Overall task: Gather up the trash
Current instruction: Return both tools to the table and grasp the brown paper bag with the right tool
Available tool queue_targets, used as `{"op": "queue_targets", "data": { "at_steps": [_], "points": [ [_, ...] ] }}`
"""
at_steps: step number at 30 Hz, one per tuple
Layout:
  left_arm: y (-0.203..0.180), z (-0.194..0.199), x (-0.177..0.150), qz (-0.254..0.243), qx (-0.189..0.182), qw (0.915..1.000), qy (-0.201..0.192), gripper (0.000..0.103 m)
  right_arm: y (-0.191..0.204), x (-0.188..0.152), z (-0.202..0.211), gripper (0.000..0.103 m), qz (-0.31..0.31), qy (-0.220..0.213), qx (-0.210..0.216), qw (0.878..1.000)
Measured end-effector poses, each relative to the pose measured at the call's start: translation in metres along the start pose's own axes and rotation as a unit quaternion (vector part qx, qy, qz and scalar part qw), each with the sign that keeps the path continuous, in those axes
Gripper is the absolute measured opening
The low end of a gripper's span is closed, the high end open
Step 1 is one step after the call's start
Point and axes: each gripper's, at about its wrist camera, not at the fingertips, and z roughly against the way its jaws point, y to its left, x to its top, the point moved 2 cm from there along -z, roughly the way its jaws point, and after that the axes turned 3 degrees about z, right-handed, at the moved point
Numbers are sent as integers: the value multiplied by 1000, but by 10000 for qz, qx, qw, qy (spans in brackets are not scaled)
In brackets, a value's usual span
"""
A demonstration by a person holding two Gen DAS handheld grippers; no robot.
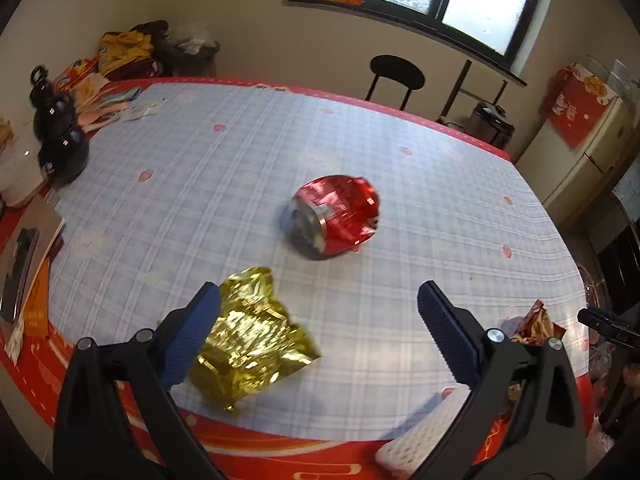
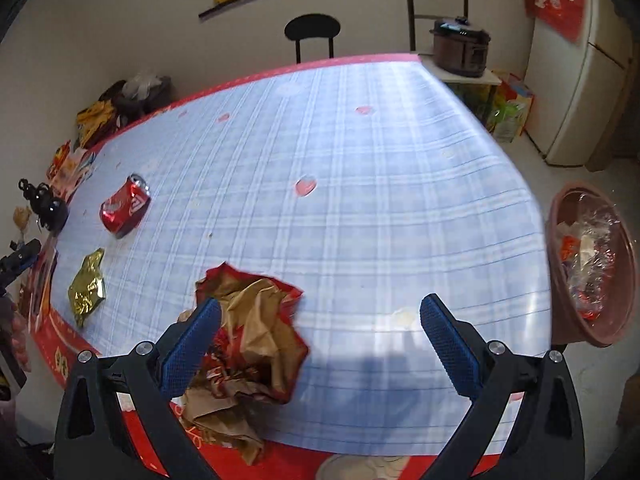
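Note:
A crushed red can (image 1: 335,216) lies mid-table on the blue plaid cloth; it also shows far left in the right wrist view (image 2: 125,209). A crumpled gold foil wrapper (image 1: 249,336) lies by my left gripper's left finger. My left gripper (image 1: 319,308) is open and empty above the near table edge. A crumpled red-and-brown paper wrapper (image 2: 256,336) lies beside my right gripper's left finger. My right gripper (image 2: 320,312) is open and empty. The gold wrapper shows at the left in the right wrist view (image 2: 87,288). A brown trash bin (image 2: 592,264) with trash stands right of the table.
Black bottles (image 1: 60,136) and clutter sit at the table's left edge. A white perforated object (image 1: 424,436) lies at the near edge. A black chair (image 1: 396,76), a rice cooker (image 2: 460,46) and a fridge (image 2: 580,92) stand beyond the table.

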Motion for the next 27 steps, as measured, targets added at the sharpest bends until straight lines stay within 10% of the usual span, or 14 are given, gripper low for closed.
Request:
{"op": "queue_targets", "data": {
  "at_steps": [18,27],
  "points": [
    [98,-11,-51,516,0,9979,401,97,26,-39,-59,95,-1317,745,71,9885],
    [107,-18,-59,394,-23,9978,539,97,57,-27,-43,34,-1048,349,267,9935]
  ]
}}
